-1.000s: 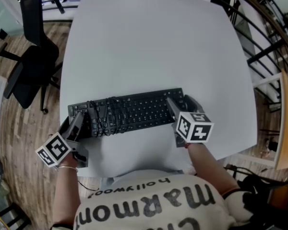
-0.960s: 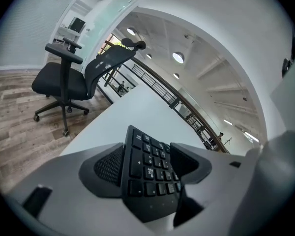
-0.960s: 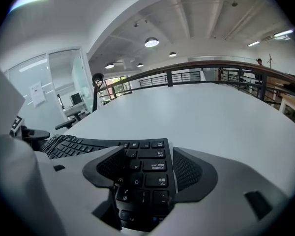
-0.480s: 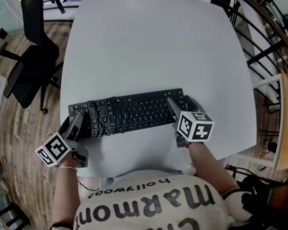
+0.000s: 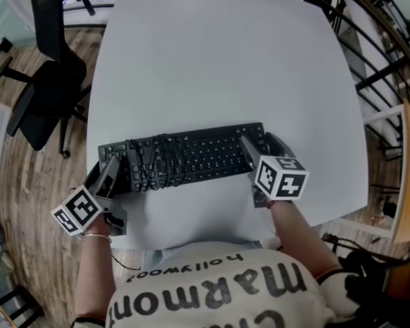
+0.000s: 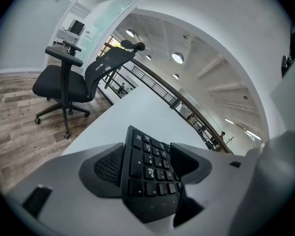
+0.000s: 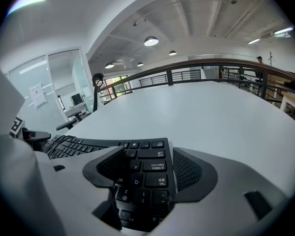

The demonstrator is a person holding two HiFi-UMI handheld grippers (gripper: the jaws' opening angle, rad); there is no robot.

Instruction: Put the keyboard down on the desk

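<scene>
The keyboard point(image 5: 191, 157) lies across the near part of the desk point(image 5: 219, 60), its long side running left to right in front of me and its far edge tipped slightly up to the right in the head view. From these pictures I can't tell whether its underside is fully down on the top. A black cable point(image 5: 145, 164) is looped loosely over the keys of its left half. My left gripper point(image 6: 148, 163) is clamped on the number-pad end. The keyboard fills the gap between the jaws, with the ribbed pads point(image 6: 108, 166) against its two long edges. My right gripper point(image 7: 150, 168) has the opposite end, the one with the Tab and Caps Lock keys, between its jaws. One pad point(image 7: 186, 170) sits against the keyboard's edge and the other comes in over the keys, so the jaws are closed on it. Both grippers angle downward from the desk's near edge. Their marker cubes, the left point(image 5: 75, 212) and the right point(image 5: 280, 178), hang just off the keyboard's near corners. The rest of the white desk stretches away beyond the keyboard. A black office chair point(image 5: 44, 94) stands on the wood floor point(image 5: 34, 183) to the left of the desk. A dark railing point(image 7: 201, 73) runs past its far side.
</scene>
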